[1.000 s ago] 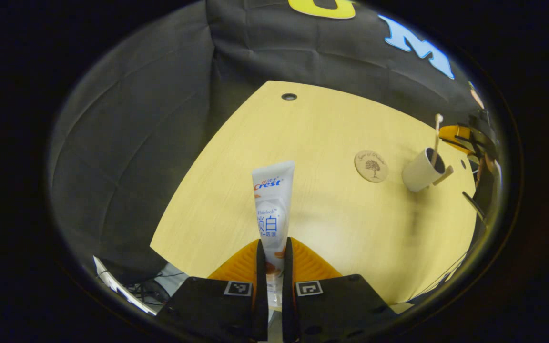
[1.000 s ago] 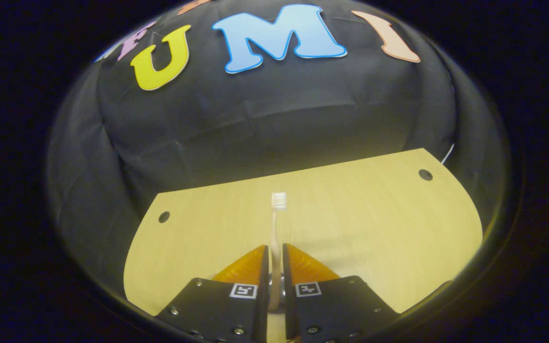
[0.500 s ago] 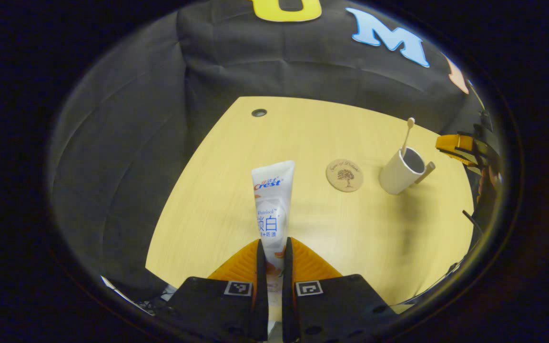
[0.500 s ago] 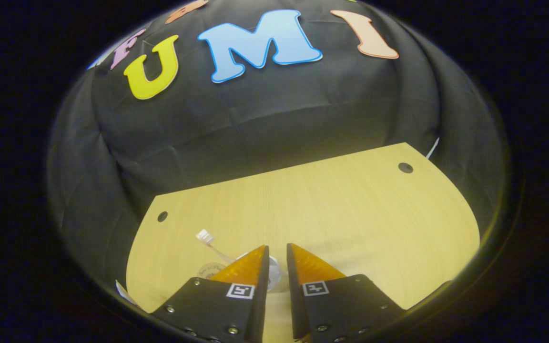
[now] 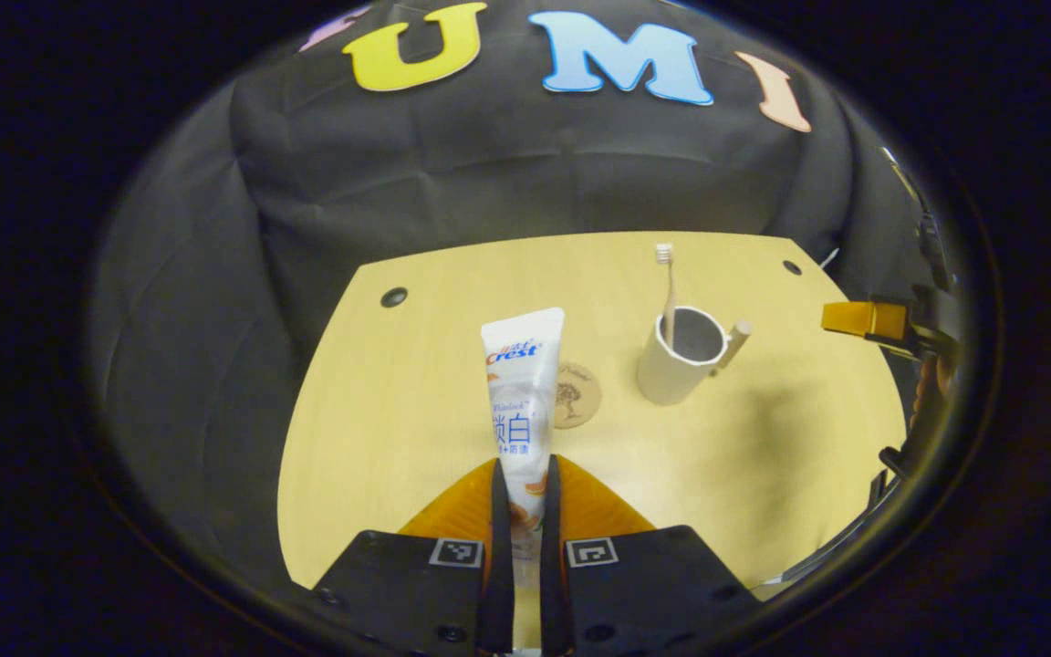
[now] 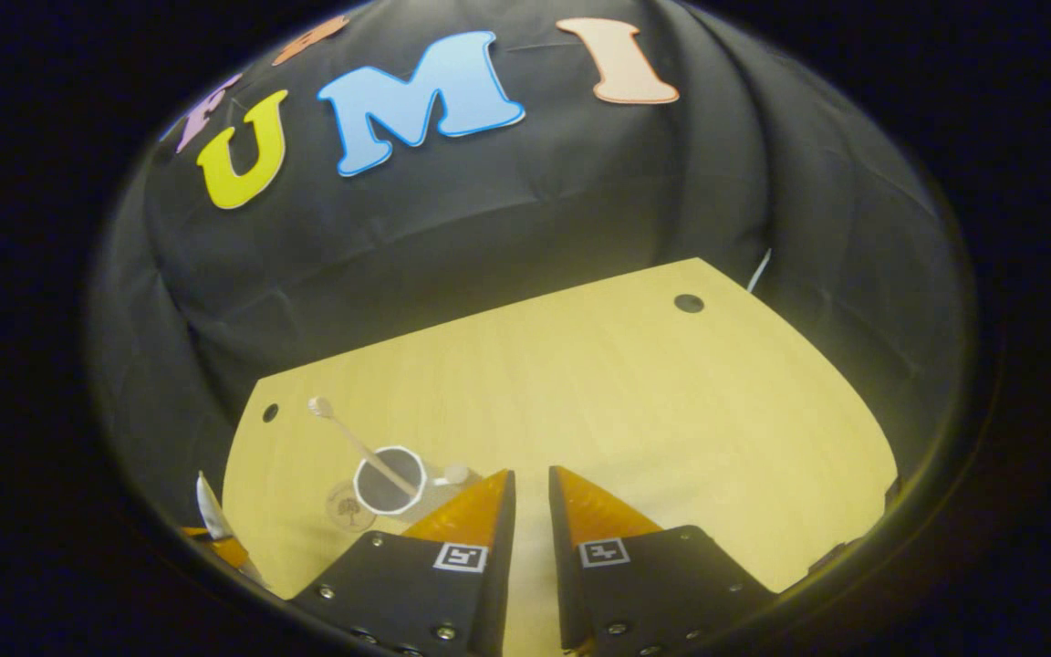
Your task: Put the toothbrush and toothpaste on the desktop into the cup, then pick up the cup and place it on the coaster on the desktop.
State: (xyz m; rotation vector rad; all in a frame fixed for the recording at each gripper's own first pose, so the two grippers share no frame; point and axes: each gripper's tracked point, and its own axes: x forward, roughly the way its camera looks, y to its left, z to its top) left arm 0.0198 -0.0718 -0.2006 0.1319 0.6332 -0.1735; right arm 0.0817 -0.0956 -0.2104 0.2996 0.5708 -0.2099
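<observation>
A white toothpaste tube (image 5: 522, 401) stands upright between the fingers of my left gripper (image 5: 522, 461), which is shut on its lower end. Beyond it a white cup (image 5: 681, 360) stands on the wooden desktop (image 5: 379, 401), with the toothbrush (image 5: 667, 283) leaning inside, bristles up. The round wooden coaster (image 5: 578, 394) lies just left of the cup, partly behind the tube. In the right gripper view my right gripper (image 6: 531, 472) is open with nothing between its fingers. The cup (image 6: 389, 481), toothbrush (image 6: 352, 438) and coaster (image 6: 348, 507) lie to its lower left.
The right gripper (image 5: 863, 318) shows at the far right of the left gripper view, off to the cup's right. The desktop (image 6: 671, 411) has small round holes (image 5: 393, 297) (image 6: 688, 303) near its back corners. Black cloth walls close in behind and at the sides.
My right gripper let go of the toothbrush, which now leans in the cup, and drew back to the right. My left gripper swung toward the cup, still holding the toothpaste.
</observation>
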